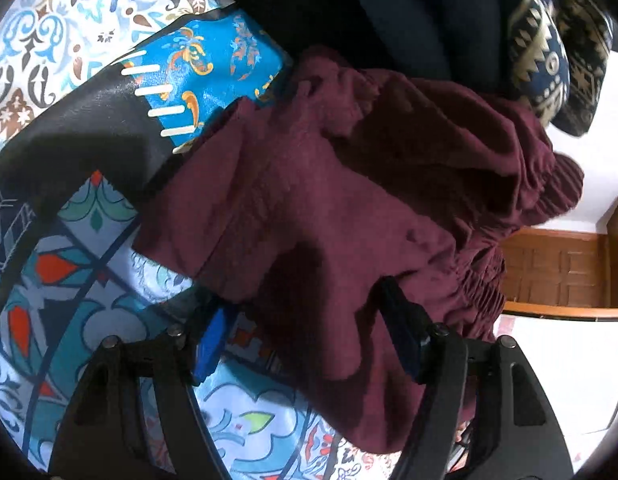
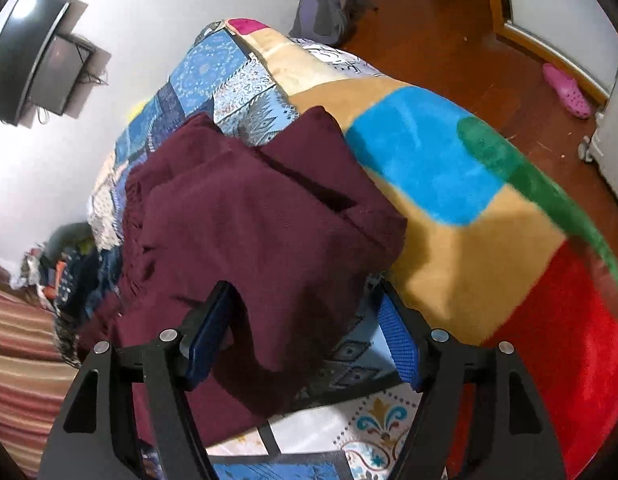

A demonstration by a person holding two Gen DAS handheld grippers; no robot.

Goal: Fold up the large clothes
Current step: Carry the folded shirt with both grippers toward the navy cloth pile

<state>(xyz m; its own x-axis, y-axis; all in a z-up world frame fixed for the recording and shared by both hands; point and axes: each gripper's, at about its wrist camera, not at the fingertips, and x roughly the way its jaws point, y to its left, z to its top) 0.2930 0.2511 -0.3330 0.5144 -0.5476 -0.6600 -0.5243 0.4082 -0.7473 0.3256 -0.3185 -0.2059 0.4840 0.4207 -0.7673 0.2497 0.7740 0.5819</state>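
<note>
The maroon garment [image 1: 309, 208] lies bunched on the patterned bedspread [image 1: 69, 272], with its gathered elastic band [image 1: 485, 276] turned to the right side of the left wrist view; in the right wrist view the same maroon garment [image 2: 245, 240] shows two flat layers with a dark slit between them, and it rests across the blue patchwork part of the patterned bedspread [image 2: 213, 68]; the left gripper [image 1: 305, 332] has its jaws spread, and the cloth lies between them, with the right finger at the fabric near the elastic, but no pad presses it; the right gripper [image 2: 305, 340] also stands with jaws spread over the lower edge of the garment, the left finger against the cloth and the right finger over the bedspread, so nothing is pinched; beside the garment lies a fleece blanket [image 2: 469, 264] in tan, blue, red and green blocks; behind the garment in the left wrist view there is dark clothing [image 1: 389, 16] and a navy patterned pillow [image 1: 549, 52]; further out the room has a wooden floor [image 2: 449, 28], a pink clog [image 2: 567, 90] near the wall, a wall-mounted screen [image 2: 33, 56] on the white wall, and a pile of mixed clothes [image 2: 57, 264] at the left.
</note>
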